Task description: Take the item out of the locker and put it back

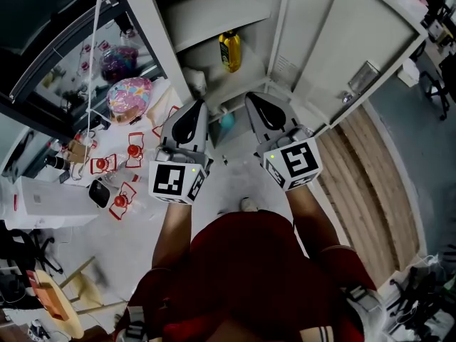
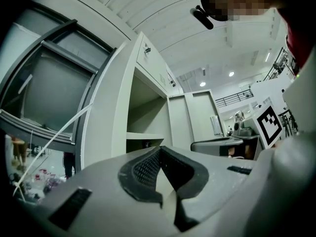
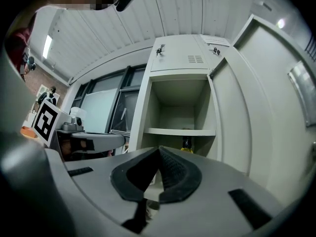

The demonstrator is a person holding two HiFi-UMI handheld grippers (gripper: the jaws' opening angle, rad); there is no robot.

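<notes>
Yellow bottle (image 1: 229, 50) with a dark cap stands upright inside the open locker (image 1: 279, 41), on the level beneath the bare shelf (image 1: 214, 14), set back from the front edge and touching nothing else that I can see; the door (image 1: 338, 41) hangs wide to the right. That is where the task wants the bottle in the end, and equally where it would wait to be fetched. The scene therefore fits a bottle yet to come out as well as one already returned.

I judge it to be smooth plastic, stiff enough to take a squeeze. Its weight is light to middling depending on how full it is, which I cannot tell from here. Rounded, glossy sides would make it slippery, and the tall narrow shape would tip easily if nudged near the top. The surest hold, to my mind, is across the body about halfway up, with pads square on opposite sides, rather than on the thin neck or the cap.

My left claw (image 1: 196, 107) and my right claw (image 1: 253, 100) hang side by side in front of the locker, well apart from the bottle, both pointed at the opening. Each has its jaws pressed together with nothing between the pads. Off to the left, away from the locker, lie small red and white objects (image 1: 134, 148) and a pink patterned ball (image 1: 130, 95)
</notes>
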